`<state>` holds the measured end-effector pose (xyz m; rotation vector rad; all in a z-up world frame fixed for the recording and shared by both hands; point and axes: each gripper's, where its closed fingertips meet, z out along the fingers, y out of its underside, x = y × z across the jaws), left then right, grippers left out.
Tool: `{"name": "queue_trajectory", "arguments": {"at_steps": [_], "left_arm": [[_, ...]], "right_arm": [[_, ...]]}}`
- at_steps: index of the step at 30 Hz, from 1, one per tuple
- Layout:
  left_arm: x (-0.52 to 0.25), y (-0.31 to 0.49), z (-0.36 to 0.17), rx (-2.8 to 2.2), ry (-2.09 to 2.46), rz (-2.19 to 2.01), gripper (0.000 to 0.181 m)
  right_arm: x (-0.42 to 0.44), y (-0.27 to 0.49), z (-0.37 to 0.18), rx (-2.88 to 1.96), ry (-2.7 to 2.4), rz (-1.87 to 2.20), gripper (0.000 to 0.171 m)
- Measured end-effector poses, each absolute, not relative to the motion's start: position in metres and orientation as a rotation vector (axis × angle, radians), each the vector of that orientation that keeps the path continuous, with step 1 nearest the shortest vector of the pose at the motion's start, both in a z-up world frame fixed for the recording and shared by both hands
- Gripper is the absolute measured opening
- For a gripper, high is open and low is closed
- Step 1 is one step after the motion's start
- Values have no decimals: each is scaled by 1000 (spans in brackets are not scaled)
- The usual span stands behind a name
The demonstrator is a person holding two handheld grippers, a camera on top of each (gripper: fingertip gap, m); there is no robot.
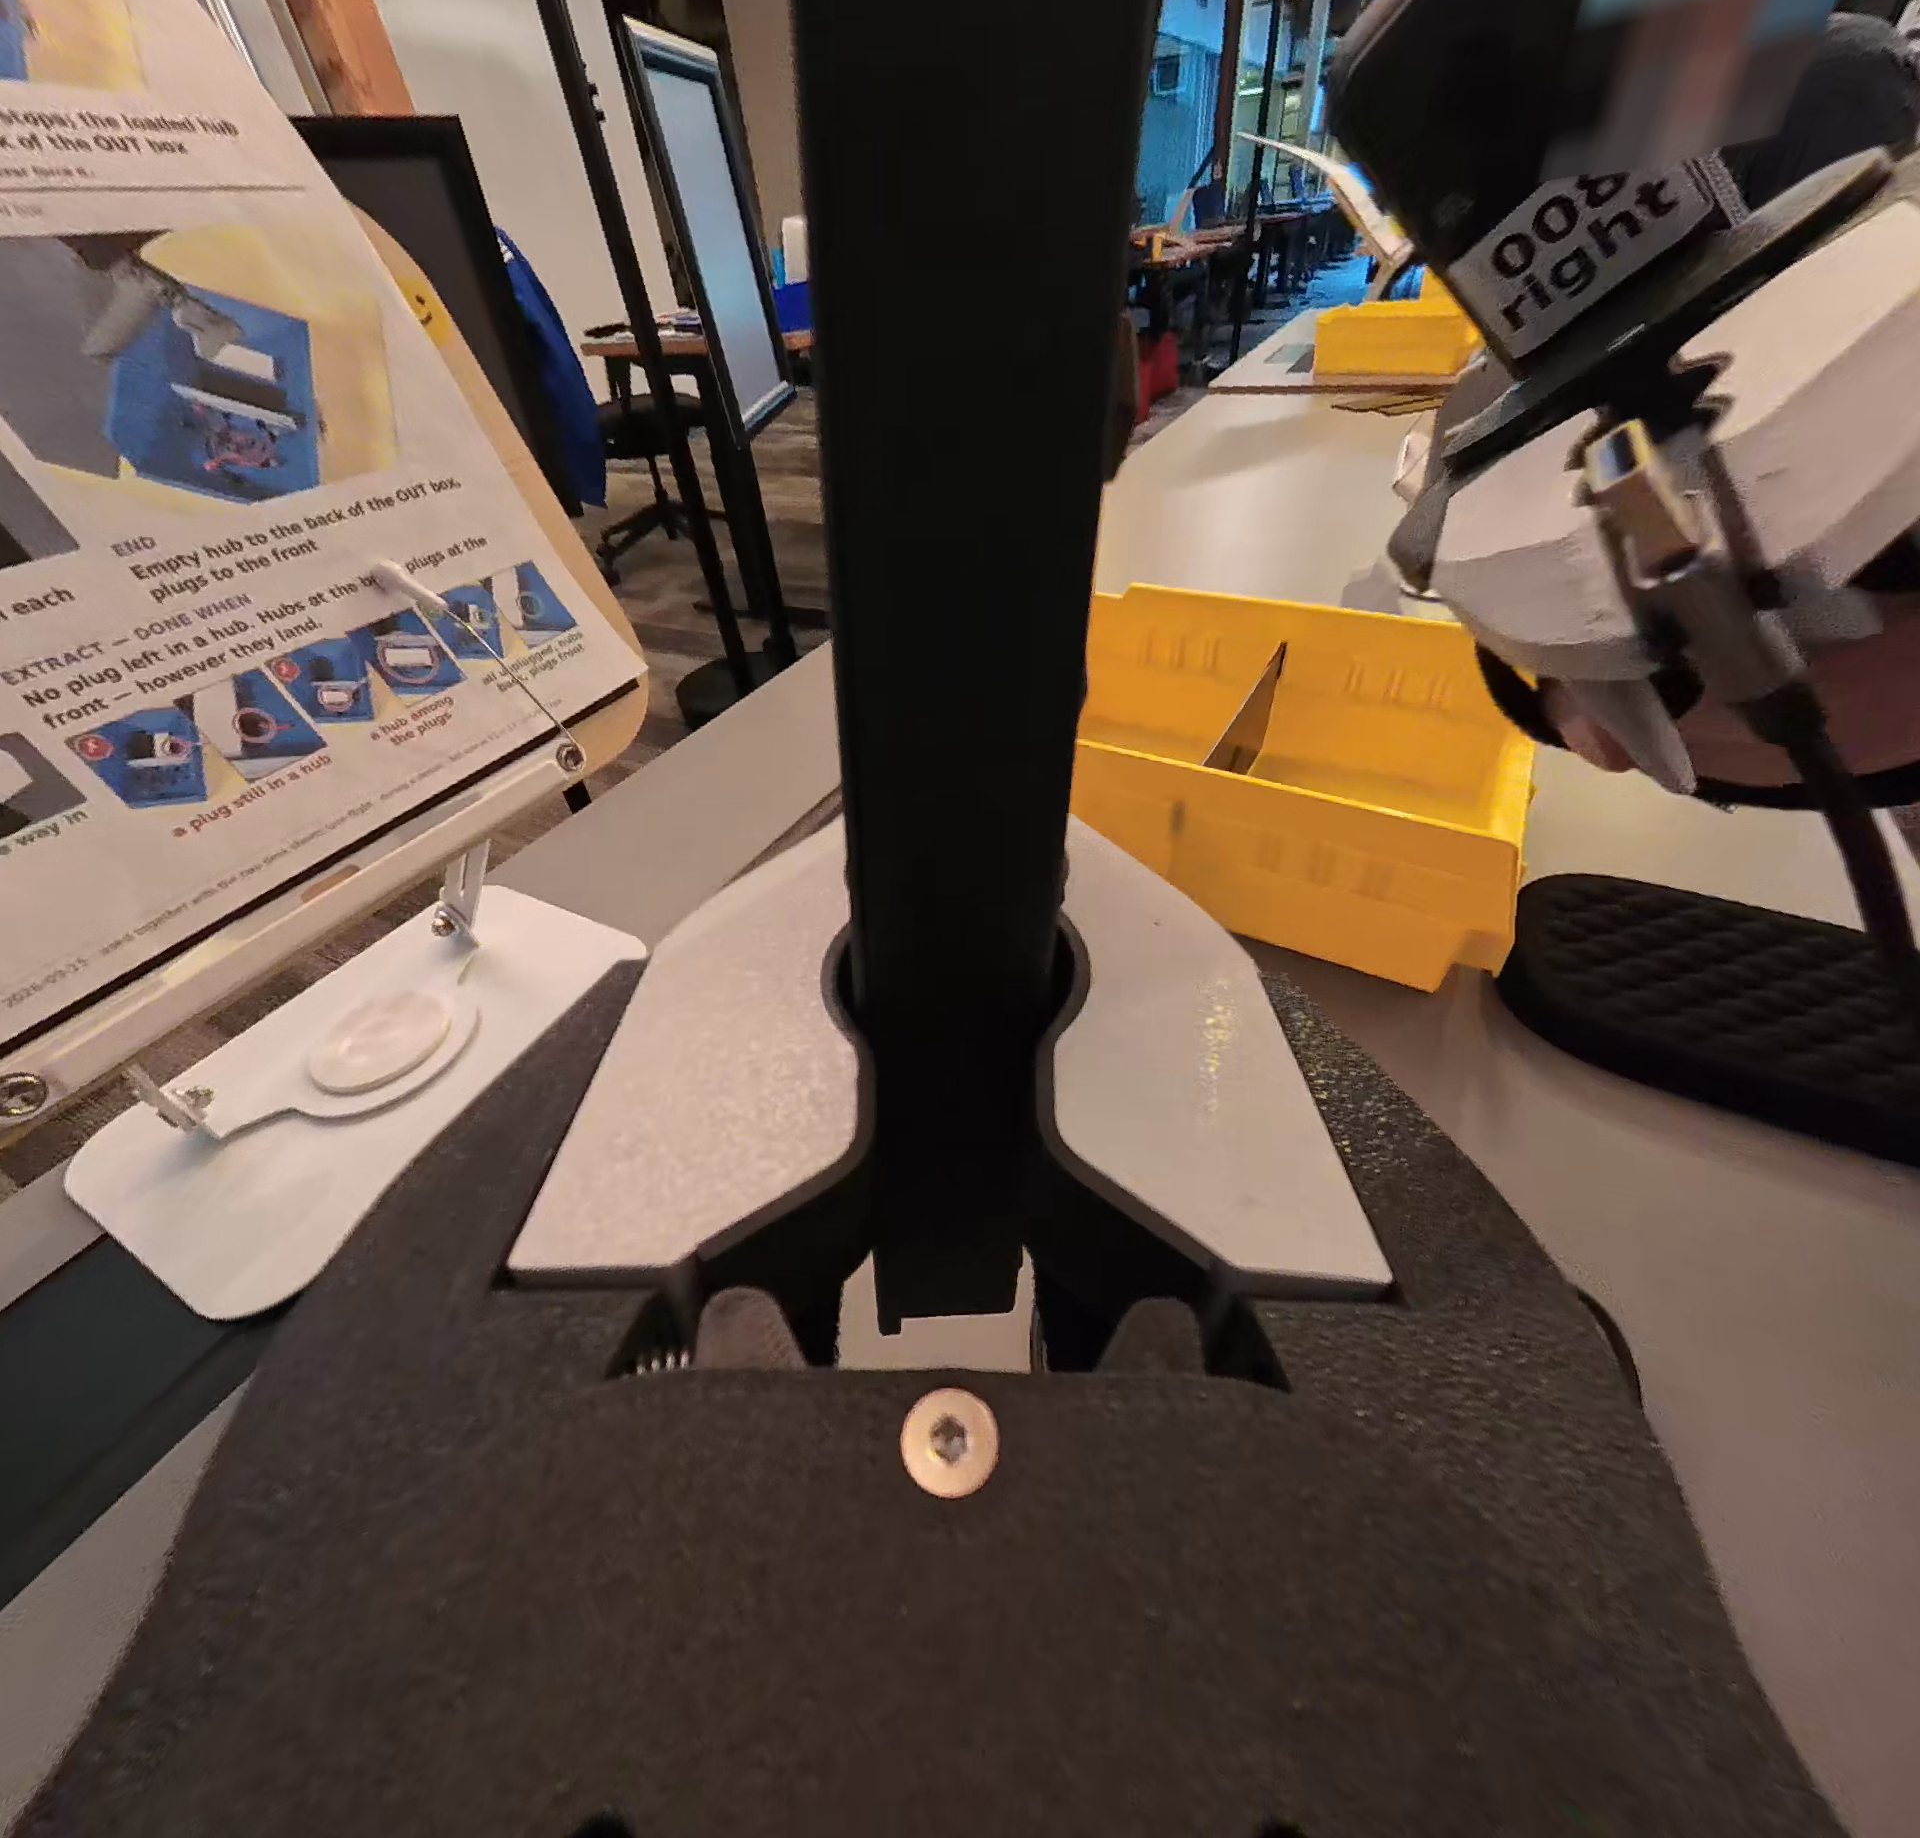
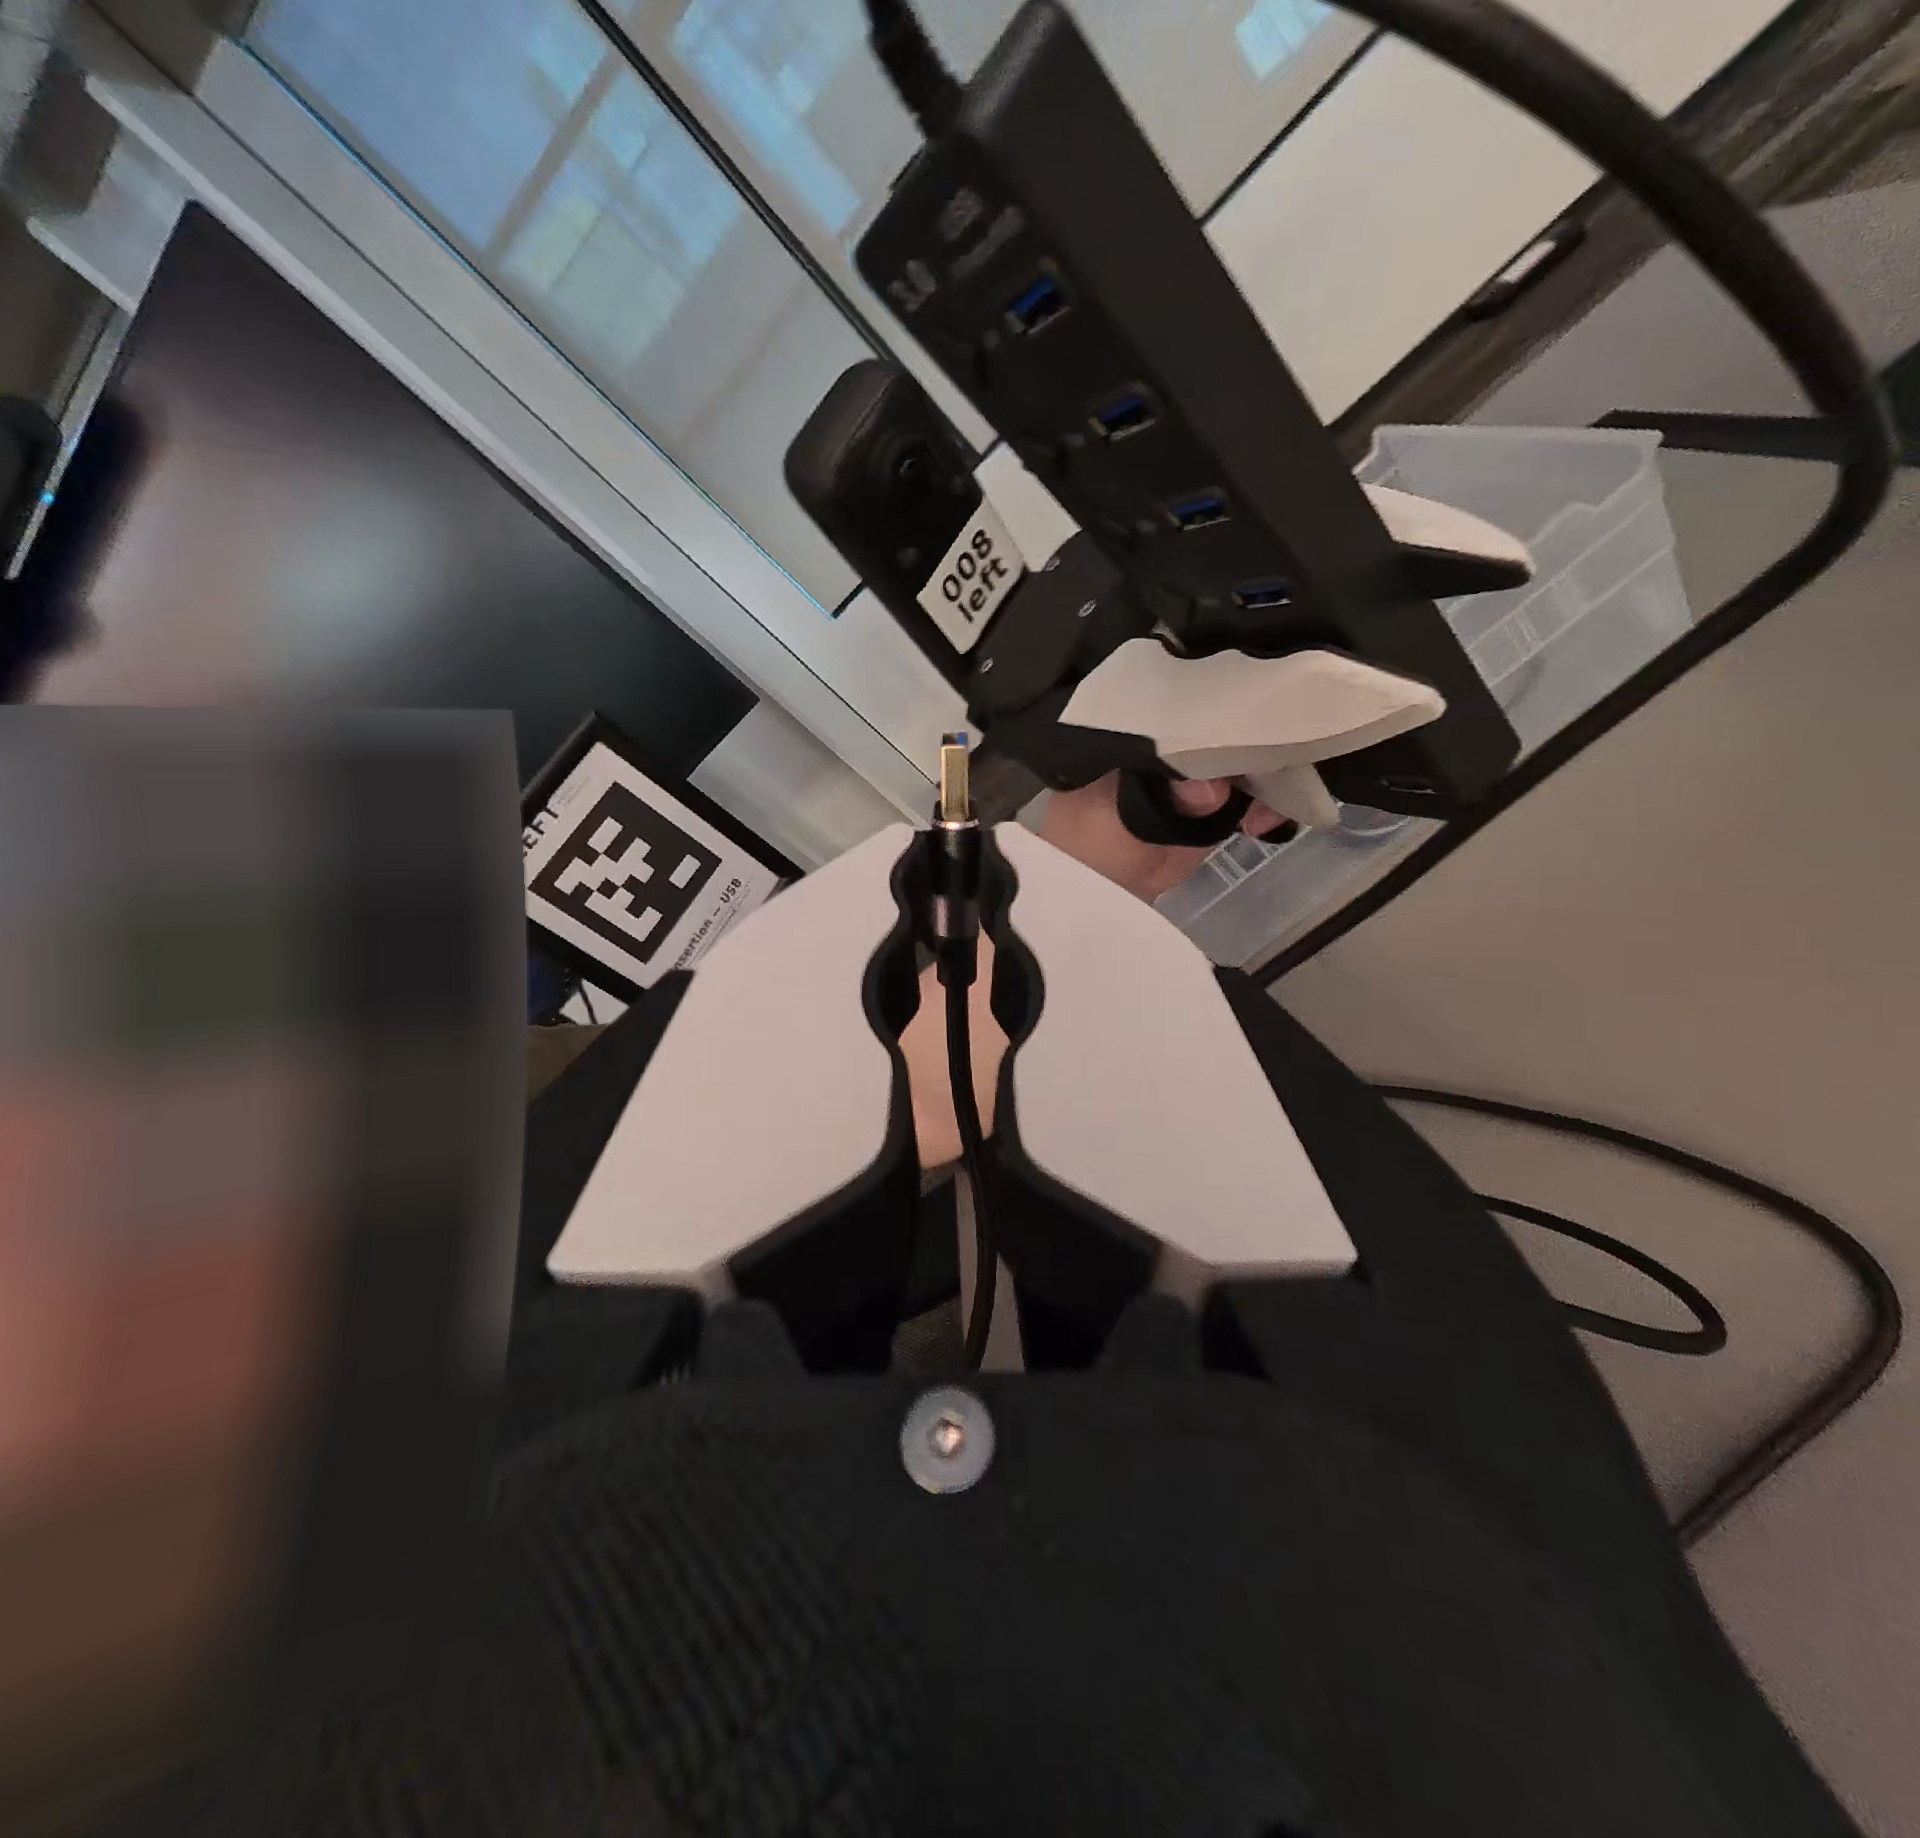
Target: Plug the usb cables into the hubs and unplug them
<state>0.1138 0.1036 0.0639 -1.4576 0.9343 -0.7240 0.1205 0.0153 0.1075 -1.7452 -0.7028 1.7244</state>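
Observation:
My left gripper [image 1: 956,967] is shut on a long black USB hub [image 1: 956,386] and holds it upright in the air. The hub also shows in the right wrist view [image 2: 1164,406], with several empty blue ports along one face, held by the left gripper [image 2: 1382,635]. My right gripper [image 2: 951,853] is shut on a black braided USB cable [image 2: 961,1113] just behind its metal plug [image 2: 956,780]; the plug points toward the hub and is apart from it. In the left wrist view the right gripper [image 1: 1642,583] is at the upper right with the plug [image 1: 1642,510].
A yellow divided bin [image 1: 1309,812] stands on the grey table behind the hub. An instruction sheet on a white stand [image 1: 260,500] is at the left. A black round pad [image 1: 1725,999] lies at the right. A clear plastic bin [image 2: 1558,562] and a black-and-white marker card [image 2: 634,874] show. Left tips to right tips: about 10 cm.

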Motion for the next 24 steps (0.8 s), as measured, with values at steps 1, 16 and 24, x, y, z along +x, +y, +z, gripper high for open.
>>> {"name": "queue_trajectory", "arguments": {"at_steps": [1, 16, 24], "left_arm": [[114, 104, 64, -1452, 930, -713, 26], [120, 96, 72, -1341, 956, -606, 26], [127, 84, 72, -1280, 1037, -611, 26]], "right_arm": [[120, 17, 106, -1767, -698, 1717, 9], [107, 23, 109, -1838, -507, 1995, 9], [107, 26, 105, -1869, -475, 2086, 9]]}}
